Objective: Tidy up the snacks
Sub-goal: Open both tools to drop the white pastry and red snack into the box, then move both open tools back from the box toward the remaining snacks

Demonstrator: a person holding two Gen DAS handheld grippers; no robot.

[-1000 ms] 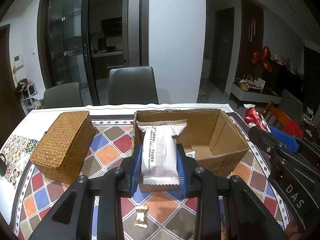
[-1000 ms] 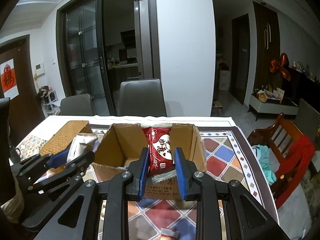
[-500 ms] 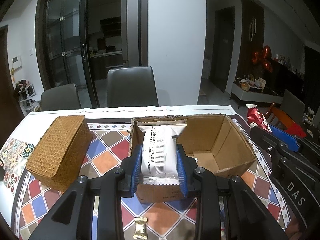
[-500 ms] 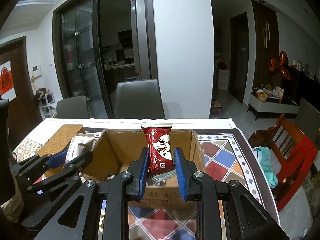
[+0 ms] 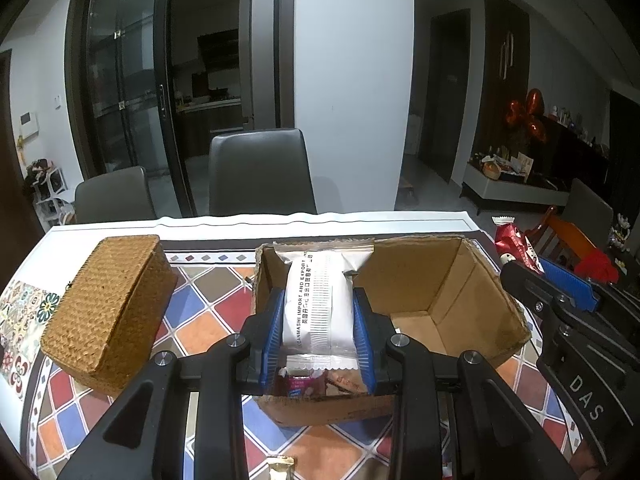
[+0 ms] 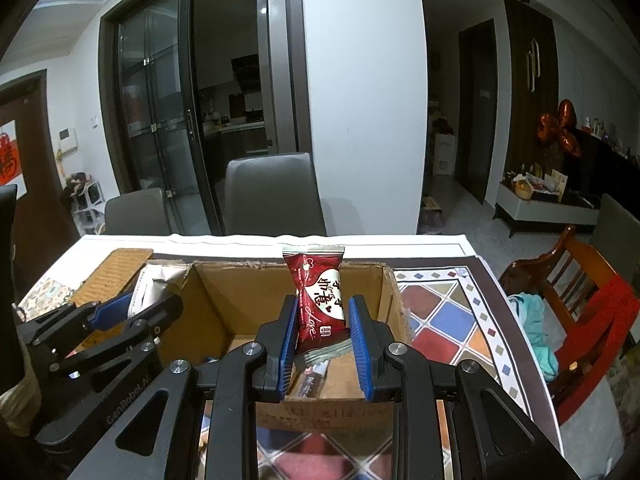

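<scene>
Left gripper [image 5: 319, 334]: pinching a white snack packet [image 5: 318, 304] upright above the cardboard box [image 5: 448, 280].
Right gripper [image 6: 322, 340]: clamped on a red snack packet [image 6: 320, 296], above the same box.
Box: open, wrapped snacks inside.
Beside it: woven basket [image 5: 108, 304].

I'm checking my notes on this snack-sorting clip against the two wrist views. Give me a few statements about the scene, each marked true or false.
1. The left gripper holds a white packet. True.
2. The right gripper is empty. False: it is shut on a red packet.
3. The cardboard box is sealed shut. False: its top is open, and other snacks lie inside.
4. A woven box sits on the table beside the cardboard box. True.
5. Both held packets hang over the woven box. False: both are over the open cardboard box.
</scene>
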